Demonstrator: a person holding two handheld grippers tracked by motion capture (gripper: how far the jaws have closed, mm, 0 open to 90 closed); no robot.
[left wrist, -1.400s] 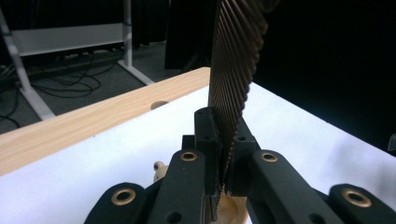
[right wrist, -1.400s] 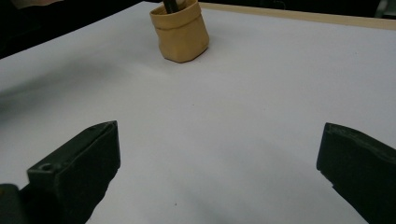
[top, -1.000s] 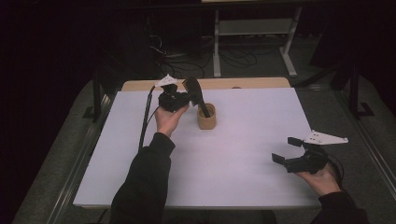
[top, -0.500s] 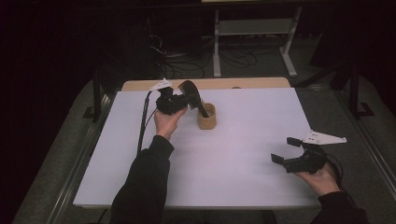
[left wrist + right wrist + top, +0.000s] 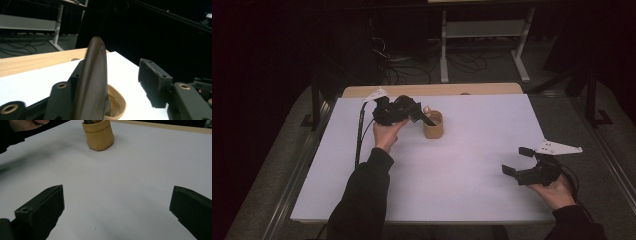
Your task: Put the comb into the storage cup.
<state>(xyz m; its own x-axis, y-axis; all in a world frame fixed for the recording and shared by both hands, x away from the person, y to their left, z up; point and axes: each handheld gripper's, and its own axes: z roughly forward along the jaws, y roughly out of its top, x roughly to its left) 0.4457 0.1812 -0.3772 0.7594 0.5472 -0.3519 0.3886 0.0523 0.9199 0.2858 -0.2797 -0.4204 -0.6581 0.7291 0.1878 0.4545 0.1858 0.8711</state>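
White worktop (image 5: 462, 165) under a dark room carries a tan cup (image 5: 433, 125) at its far middle, a dark flat utensil (image 5: 91, 82) standing in it. Left gripper (image 5: 419, 116) fingers have just been opening beside the utensil; right gripper (image 5: 518, 160), near right, fingers wide and empty

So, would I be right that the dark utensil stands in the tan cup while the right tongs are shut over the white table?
Not quite: the right tongs are open, as the right gripper view shows. The dark utensil does stand in the tan cup on the white table.
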